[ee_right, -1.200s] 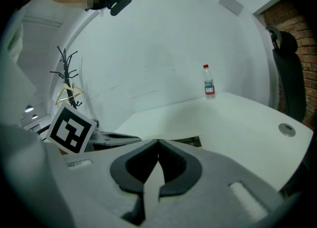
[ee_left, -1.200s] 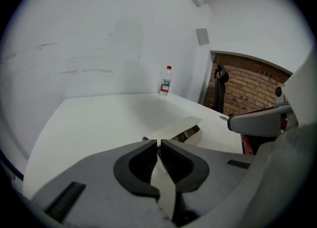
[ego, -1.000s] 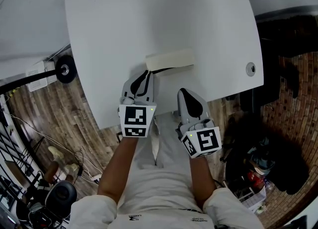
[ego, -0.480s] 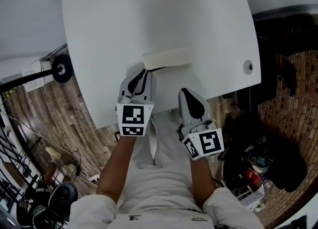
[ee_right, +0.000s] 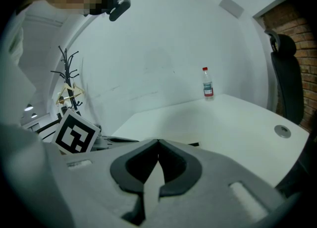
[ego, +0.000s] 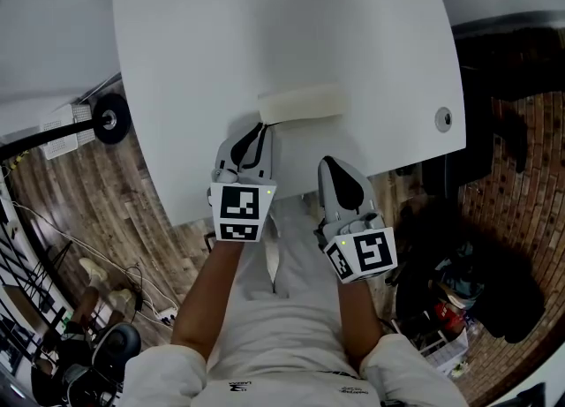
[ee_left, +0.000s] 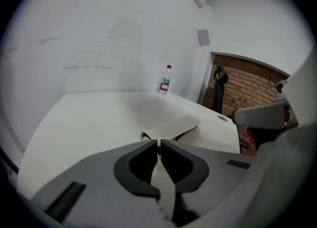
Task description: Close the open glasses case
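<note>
Behind the left hand-held gripper [ee_left: 159, 144], pressed together like the right hand-held gripper [ee_right: 157, 145], the glasses case [ee_left: 176, 127] is partly hidden.

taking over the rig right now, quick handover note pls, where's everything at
Left tongs: shut, empty, tips just short of the near left end of the cream oblong glasses case.
Right tongs: shut, empty, near the front edge of the white table, apart from the case.
Case: lying on the table, lid ajar, dark gap showing.
Done: nothing yet.
Left: press the lid down until it shuts.
</note>
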Demonstrator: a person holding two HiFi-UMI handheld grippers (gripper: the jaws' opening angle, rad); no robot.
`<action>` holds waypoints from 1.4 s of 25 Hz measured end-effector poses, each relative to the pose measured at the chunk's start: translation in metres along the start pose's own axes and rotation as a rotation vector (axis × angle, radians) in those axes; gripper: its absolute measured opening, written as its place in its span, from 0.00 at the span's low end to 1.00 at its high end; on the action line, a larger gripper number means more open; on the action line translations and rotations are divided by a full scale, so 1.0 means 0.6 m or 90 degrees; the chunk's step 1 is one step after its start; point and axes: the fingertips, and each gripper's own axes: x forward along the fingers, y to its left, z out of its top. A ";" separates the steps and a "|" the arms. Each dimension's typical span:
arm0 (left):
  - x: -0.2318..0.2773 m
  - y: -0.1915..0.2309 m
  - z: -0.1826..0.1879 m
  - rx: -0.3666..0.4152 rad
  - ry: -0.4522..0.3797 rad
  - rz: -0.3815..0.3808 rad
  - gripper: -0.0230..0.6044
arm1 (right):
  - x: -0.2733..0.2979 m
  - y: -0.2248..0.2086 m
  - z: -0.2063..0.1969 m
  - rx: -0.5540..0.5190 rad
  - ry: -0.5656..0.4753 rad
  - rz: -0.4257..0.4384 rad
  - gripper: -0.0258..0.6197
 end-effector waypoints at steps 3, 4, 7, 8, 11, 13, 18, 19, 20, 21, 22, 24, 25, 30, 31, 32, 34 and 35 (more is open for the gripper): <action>0.000 -0.001 -0.004 0.000 0.003 0.000 0.07 | -0.001 0.000 0.000 0.001 -0.001 -0.001 0.04; -0.001 -0.002 -0.005 0.000 0.005 0.000 0.07 | -0.002 0.000 -0.001 0.001 -0.002 -0.002 0.04; -0.001 -0.004 -0.010 -0.002 0.011 -0.001 0.07 | -0.004 -0.001 -0.003 0.001 -0.001 -0.003 0.04; -0.001 -0.004 -0.012 -0.003 0.013 -0.001 0.07 | -0.004 -0.001 -0.004 0.002 -0.001 -0.003 0.04; 0.002 -0.004 -0.019 -0.005 0.018 -0.001 0.06 | -0.003 -0.001 -0.006 0.002 0.000 -0.003 0.04; 0.003 -0.004 -0.022 -0.010 0.022 -0.001 0.06 | -0.003 -0.001 -0.006 0.003 -0.001 -0.004 0.04; 0.003 -0.003 -0.029 -0.016 0.030 0.002 0.05 | -0.008 0.000 -0.005 0.005 -0.001 -0.007 0.04; 0.003 -0.003 -0.030 -0.015 0.031 0.003 0.05 | -0.009 -0.001 -0.004 0.005 -0.002 -0.007 0.04; 0.002 -0.004 -0.030 -0.014 0.032 0.004 0.05 | -0.011 -0.001 -0.004 0.005 -0.002 -0.007 0.04; 0.002 -0.005 -0.030 -0.013 0.033 0.004 0.05 | -0.013 -0.002 -0.003 0.005 -0.003 -0.007 0.04; 0.002 -0.006 -0.030 -0.012 0.034 0.004 0.05 | -0.014 -0.003 -0.002 0.005 -0.004 -0.008 0.04; 0.003 -0.007 -0.032 -0.013 0.038 0.005 0.05 | -0.017 -0.004 -0.002 0.005 -0.005 -0.007 0.04; 0.004 -0.006 -0.032 -0.015 0.040 0.005 0.05 | -0.017 -0.003 -0.002 0.005 -0.005 -0.007 0.04; -0.003 -0.004 -0.025 -0.017 0.042 0.007 0.03 | -0.021 0.001 0.004 0.005 -0.005 -0.005 0.04; -0.006 -0.005 -0.022 -0.017 0.041 0.008 0.03 | -0.023 0.001 0.005 0.005 -0.004 -0.004 0.04; -0.009 -0.006 -0.019 -0.017 0.040 0.010 0.03 | -0.025 0.001 0.007 0.006 -0.004 -0.004 0.04; -0.016 -0.008 -0.010 -0.018 0.038 0.011 0.03 | -0.029 0.001 0.011 0.007 -0.004 -0.003 0.04; -0.019 -0.009 -0.004 -0.019 0.037 0.010 0.03 | -0.031 0.001 0.015 0.007 -0.004 -0.003 0.04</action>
